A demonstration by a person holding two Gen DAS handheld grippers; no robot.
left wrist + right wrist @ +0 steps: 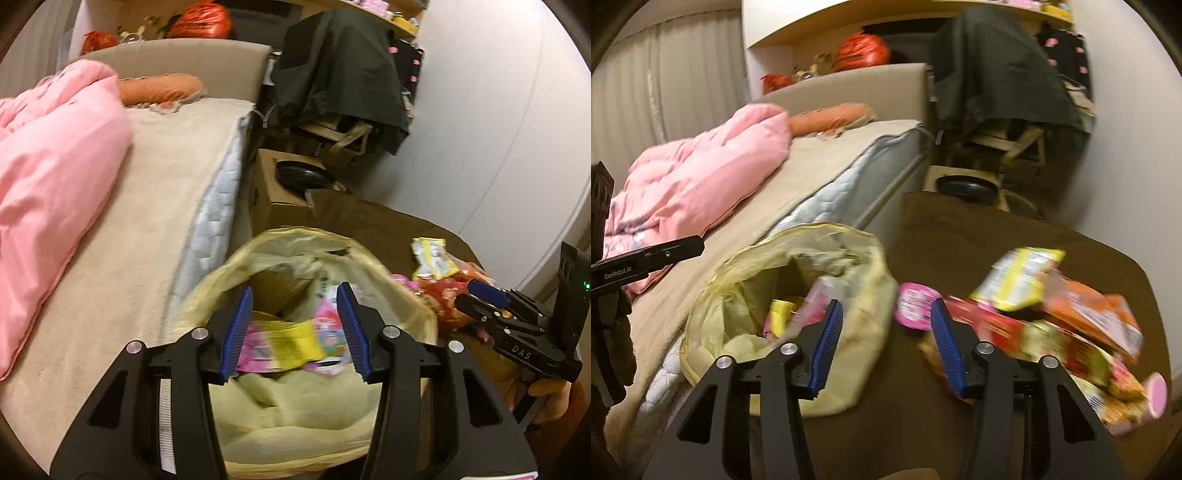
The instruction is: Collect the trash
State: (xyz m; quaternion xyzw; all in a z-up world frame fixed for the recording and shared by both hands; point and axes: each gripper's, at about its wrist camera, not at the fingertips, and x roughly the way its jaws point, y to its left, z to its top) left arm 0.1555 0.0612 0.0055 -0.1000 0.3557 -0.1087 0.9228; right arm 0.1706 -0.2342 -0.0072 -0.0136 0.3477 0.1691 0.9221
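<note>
A yellow trash bag (295, 398) lies open between the bed and a brown-covered table; it also shows in the right wrist view (849, 266). Pink and yellow wrappers (291, 343) lie inside it. My left gripper (295, 328) is open, just over the bag's mouth, with nothing between its blue pads. My right gripper (886, 347) is open and empty, low over the brown cover. A pile of snack wrappers (1052, 314) lies right of it, with a pink lid (914, 304) by its right finger. The right gripper also shows in the left wrist view (476, 295).
A bed (122, 229) with a pink duvet (48, 173) runs along the left. A cardboard box with a black pan (303, 175) and a chair draped in dark clothes (343, 74) stand behind. The brown cover (960, 240) spans the table. A white wall is at right.
</note>
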